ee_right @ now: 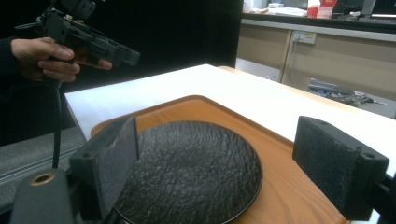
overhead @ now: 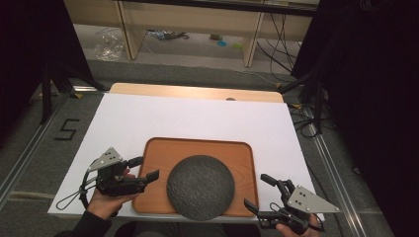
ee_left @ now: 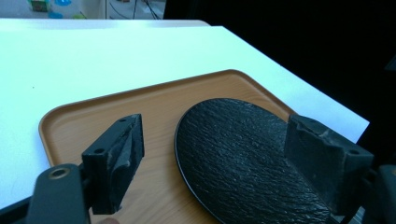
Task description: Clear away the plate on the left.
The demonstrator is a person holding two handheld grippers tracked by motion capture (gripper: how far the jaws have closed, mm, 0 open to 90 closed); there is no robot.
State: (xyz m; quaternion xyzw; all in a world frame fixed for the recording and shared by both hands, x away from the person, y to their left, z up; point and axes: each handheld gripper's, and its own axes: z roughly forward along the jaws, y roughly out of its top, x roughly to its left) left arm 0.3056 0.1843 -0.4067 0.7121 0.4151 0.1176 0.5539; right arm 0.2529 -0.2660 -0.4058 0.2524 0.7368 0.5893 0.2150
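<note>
Plate (overhead: 200,186), round, dark grey with a rough slate-like face, lies flat in the near half of a wooden tray (overhead: 158,148); its near edge reaches the tray's near rim. Tray sits on a white sheet (overhead: 148,113) that covers most of the table (overhead: 197,91), a strip of bare wood showing along the far edge. Left gripper (overhead: 146,168) held at the tray's left rim, level, pointing right toward the plate; jaws spread wide, nothing between them, pads clear of tray and plate. In the left gripper view the plate (ee_left: 243,158) lies ahead between the two jaws, untouched. Right gripper (overhead: 256,192) held at the tray's near right corner, pointing left and slightly far; jaws likewise spread wide and empty. In the right gripper view the plate (ee_right: 191,172) fills the gap between the pads, and the left gripper (ee_right: 126,55) hangs above the far left of the sheet, apart from the tray (ee_right: 280,154).
</note>
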